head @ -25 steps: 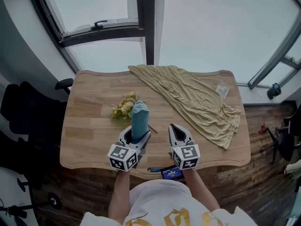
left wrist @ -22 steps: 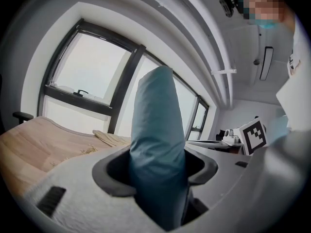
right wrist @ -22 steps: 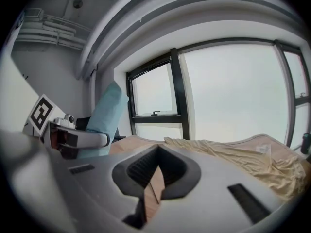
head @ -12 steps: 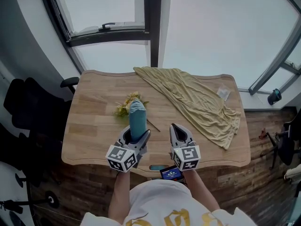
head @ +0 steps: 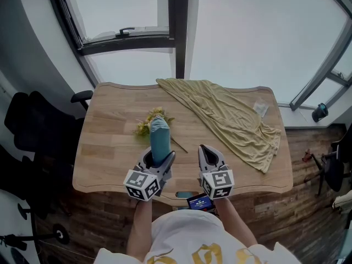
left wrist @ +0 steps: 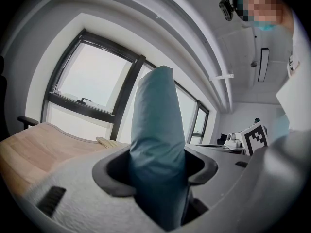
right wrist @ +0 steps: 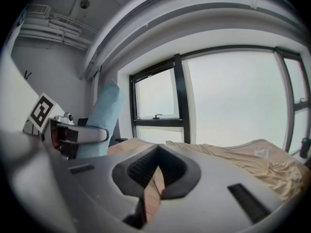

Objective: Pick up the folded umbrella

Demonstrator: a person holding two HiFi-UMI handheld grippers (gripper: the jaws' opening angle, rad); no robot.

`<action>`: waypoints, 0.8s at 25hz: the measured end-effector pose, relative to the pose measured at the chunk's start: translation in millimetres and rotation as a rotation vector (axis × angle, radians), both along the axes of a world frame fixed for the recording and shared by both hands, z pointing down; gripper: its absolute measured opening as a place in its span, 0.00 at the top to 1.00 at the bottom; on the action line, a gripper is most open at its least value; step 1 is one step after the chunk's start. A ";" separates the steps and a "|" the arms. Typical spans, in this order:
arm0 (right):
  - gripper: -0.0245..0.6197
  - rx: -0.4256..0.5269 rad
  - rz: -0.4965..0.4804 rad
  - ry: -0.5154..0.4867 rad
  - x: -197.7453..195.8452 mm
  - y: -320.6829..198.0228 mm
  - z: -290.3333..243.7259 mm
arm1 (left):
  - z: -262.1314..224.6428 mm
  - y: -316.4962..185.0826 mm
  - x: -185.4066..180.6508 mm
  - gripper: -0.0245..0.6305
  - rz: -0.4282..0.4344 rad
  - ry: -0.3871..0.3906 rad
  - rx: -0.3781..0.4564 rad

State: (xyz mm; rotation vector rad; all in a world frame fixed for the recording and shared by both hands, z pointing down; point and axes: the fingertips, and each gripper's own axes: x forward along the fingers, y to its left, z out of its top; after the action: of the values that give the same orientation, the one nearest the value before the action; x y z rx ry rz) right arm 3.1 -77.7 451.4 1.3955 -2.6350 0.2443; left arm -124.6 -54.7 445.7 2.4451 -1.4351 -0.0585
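The folded umbrella (head: 160, 138) is a teal bundle that stands nearly upright above the near part of the wooden table (head: 110, 142). My left gripper (head: 159, 158) is shut on its lower part, and the jaws wrap round the fabric (left wrist: 156, 144) on both sides. In the right gripper view the umbrella (right wrist: 103, 120) shows at the left, with the left gripper around it. My right gripper (head: 205, 149) hovers beside it to the right, shut, with nothing between its jaws (right wrist: 154, 168).
A yellow-beige cloth (head: 226, 115) is draped over the table's far right half. A small bunch of yellow flowers (head: 146, 125) lies just beyond the umbrella. A clear plastic packet (head: 260, 109) sits near the far right corner. A black chair (head: 33, 131) stands left of the table.
Both grippers rose a little and drew slightly back with the umbrella held in the left one. Over the last half second nothing visibly moved.
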 end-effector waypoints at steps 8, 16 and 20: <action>0.95 -0.006 -0.001 0.012 0.1 1.0 4.0 | 2.8 1.8 1.7 0.54 0.005 0.002 0.000; 0.95 -0.020 -0.009 0.011 -0.4 -0.1 8.5 | 4.7 0.3 1.3 0.54 0.008 0.002 -0.006; 0.95 -0.023 -0.007 0.014 -0.4 -3.0 10.8 | 7.2 -1.6 -1.3 0.54 0.004 0.003 -0.012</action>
State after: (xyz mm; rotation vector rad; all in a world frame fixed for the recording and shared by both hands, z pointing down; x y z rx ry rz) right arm 2.7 -80.7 462.2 1.3760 -2.6164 0.2627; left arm -125.8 -56.4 452.9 2.4369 -1.4255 -0.0524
